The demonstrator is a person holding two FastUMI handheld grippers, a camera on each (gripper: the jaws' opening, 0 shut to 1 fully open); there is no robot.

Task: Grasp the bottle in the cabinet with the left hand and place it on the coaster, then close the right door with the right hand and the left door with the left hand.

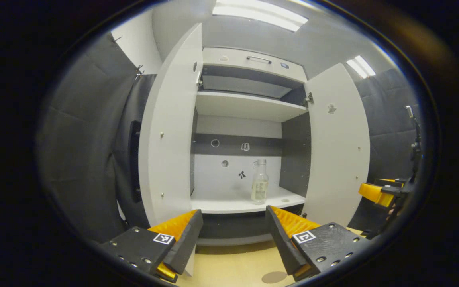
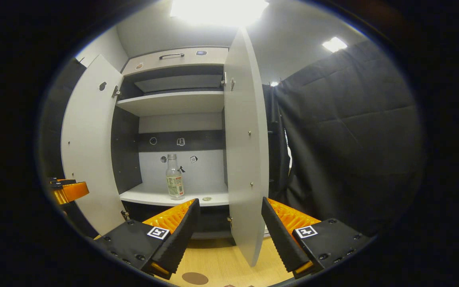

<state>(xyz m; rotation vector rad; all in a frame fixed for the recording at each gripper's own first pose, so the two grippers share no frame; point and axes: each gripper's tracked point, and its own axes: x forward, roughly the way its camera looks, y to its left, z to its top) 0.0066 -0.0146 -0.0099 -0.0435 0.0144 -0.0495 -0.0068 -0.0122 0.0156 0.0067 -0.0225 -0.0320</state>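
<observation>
A clear bottle (image 1: 259, 182) with a pale label stands upright on the cabinet's lower shelf (image 1: 229, 204), right of centre. My left gripper (image 1: 234, 231) is open, well short of the shelf, with nothing between its fingers. Both white doors stand open: the left door (image 1: 171, 127) and the right door (image 1: 338, 143). A brown round coaster (image 1: 274, 277) lies on the wooden tabletop below my left gripper. In the right gripper view the bottle (image 2: 174, 177) sits on the shelf, and my right gripper (image 2: 229, 229) is open, with the right door's edge (image 2: 247, 151) upright between its fingers but further off. The coaster (image 2: 195, 278) lies low.
The cabinet has an upper shelf (image 1: 245, 105) and a top drawer with a handle (image 1: 259, 59). Black padded cloth walls (image 2: 345, 135) flank the cabinet on both sides. The other gripper's orange finger (image 1: 375, 193) shows at the right edge of the left gripper view.
</observation>
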